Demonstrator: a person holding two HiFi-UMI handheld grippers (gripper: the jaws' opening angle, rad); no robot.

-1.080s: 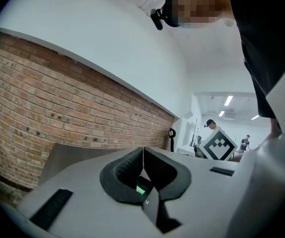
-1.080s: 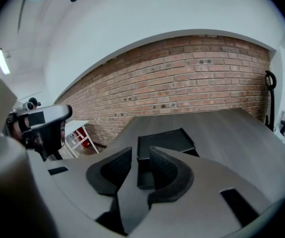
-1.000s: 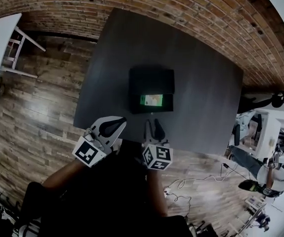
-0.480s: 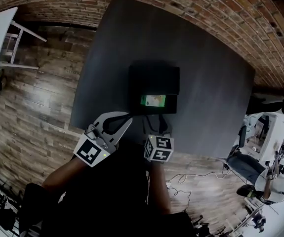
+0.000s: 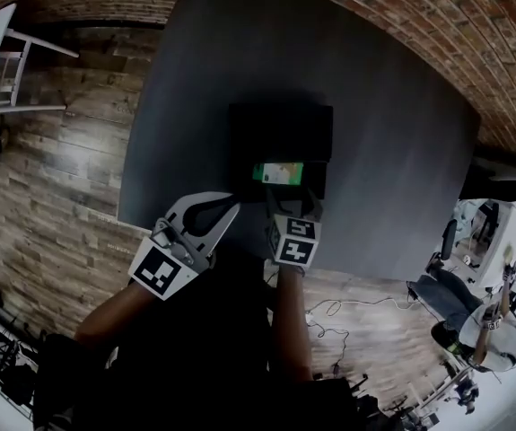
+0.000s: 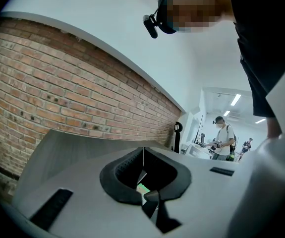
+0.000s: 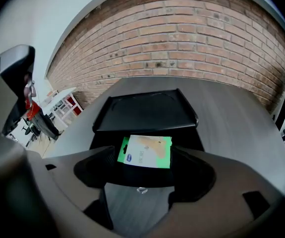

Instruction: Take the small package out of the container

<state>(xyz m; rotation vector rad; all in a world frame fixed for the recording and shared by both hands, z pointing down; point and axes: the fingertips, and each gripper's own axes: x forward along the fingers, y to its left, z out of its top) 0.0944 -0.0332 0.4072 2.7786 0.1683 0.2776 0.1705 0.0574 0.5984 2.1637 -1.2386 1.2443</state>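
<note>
Poised beside the container (image 5: pixel 280 133)
The right gripper (image 5: pixel 292 204) tilts down, jaws just opening (gripping nothing); left gripper (image 5: pixel 228 206) level, jaws together

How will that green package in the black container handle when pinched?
The package looks thin and flat: probably light, somewhat bendy. Flat-sided, so unlikely to roll. Sitting low in the container, its edges may be awkward to catch.

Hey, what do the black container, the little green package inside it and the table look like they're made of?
Container: probably thin moulded plastic, matte black, going by the thin raised rim and what looks like a lid folded back.
Small package: likely printed card or film, slightly glossy; it is flat with green and white print.
Table: dark grey matte top, perhaps laminate or painted wood, with faint streaks.
</note>
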